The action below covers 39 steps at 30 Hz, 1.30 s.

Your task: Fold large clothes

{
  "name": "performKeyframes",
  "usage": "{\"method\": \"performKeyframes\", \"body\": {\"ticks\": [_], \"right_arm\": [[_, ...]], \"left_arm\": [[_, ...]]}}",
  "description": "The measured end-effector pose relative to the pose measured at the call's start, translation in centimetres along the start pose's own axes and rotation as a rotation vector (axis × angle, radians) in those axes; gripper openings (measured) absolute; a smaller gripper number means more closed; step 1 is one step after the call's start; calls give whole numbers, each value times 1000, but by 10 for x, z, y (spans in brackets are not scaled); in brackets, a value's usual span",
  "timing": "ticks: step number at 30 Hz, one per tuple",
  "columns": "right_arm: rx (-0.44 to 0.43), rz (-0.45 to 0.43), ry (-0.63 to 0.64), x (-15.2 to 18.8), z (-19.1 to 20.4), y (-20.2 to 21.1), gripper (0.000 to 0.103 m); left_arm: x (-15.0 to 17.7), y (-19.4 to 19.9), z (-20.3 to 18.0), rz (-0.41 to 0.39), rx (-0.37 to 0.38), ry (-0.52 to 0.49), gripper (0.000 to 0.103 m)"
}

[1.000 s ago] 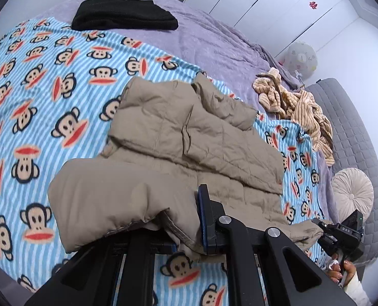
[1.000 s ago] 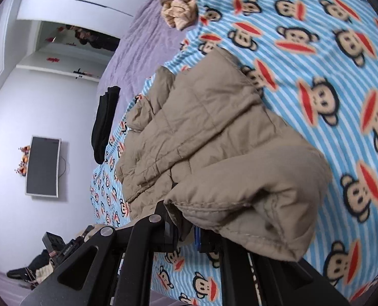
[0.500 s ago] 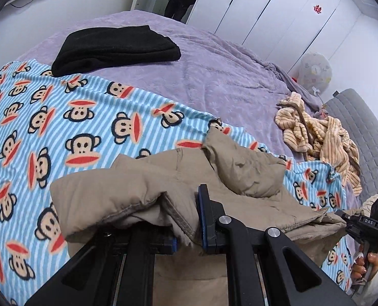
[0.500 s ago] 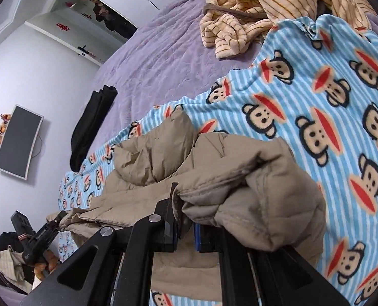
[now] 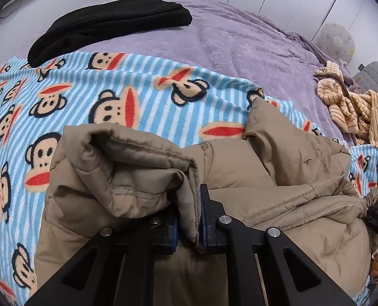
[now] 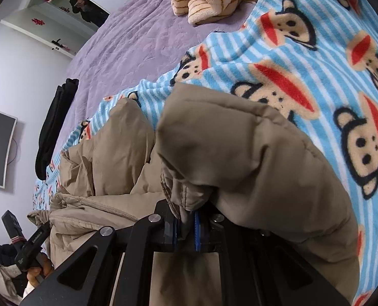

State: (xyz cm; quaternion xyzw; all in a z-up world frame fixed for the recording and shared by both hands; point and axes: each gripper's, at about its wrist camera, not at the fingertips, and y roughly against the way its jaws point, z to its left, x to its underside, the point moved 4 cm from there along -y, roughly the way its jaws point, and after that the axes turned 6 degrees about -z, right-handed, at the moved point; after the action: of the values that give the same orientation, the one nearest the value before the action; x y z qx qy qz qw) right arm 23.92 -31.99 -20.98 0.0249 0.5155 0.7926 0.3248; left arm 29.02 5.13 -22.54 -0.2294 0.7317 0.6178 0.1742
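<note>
The tan quilted puffer jacket [image 5: 278, 186] fills the lower centre and right of the left wrist view, lying on the blue striped monkey-print blanket [image 5: 143, 86]. Its near hem is bunched and raised off the blanket at both ends. The left gripper [image 5: 189, 225] is clenched on a thick roll of hem, fabric squeezed between its blue pads at lower centre of the frame. In the right wrist view the right gripper [image 6: 186, 225] is likewise clamped on a bulging corner of the jacket [image 6: 239, 158], which drapes over the tool and hides much of it.

The jacket's body runs away from both tongs, toward the upper part of each frame, with its far peak [image 5: 257, 107] resting on the blanket close to the purple bedspread [image 5: 239, 40]. Its long axis looks to lie crosswise between the two grippers, so both hold the same near edge, neither clearly nearer the far edge. Judging by that, the fold in hand carries the near edge forward over the body.

Beyond, a folded black garment [image 5: 107, 25] sits upper left and a striped tan garment [image 5: 352, 112] lies crumpled at right.
</note>
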Motion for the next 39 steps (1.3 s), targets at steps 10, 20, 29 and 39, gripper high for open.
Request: {"method": "performKeyframes", "body": {"ticks": [10, 20, 29, 39], "right_arm": [[-10, -77, 73, 0, 29, 66, 83], [-24, 49, 286, 52, 77, 14, 25], [27, 45, 273, 26, 58, -23, 9], [163, -50, 64, -21, -41, 1, 7]], "left_arm": [[-11, 68, -5, -131, 0, -95, 103], [12, 48, -62, -40, 113, -233, 72], [7, -10, -55, -30, 7, -179, 72], [-22, -27, 36, -54, -157, -96, 73]]}}
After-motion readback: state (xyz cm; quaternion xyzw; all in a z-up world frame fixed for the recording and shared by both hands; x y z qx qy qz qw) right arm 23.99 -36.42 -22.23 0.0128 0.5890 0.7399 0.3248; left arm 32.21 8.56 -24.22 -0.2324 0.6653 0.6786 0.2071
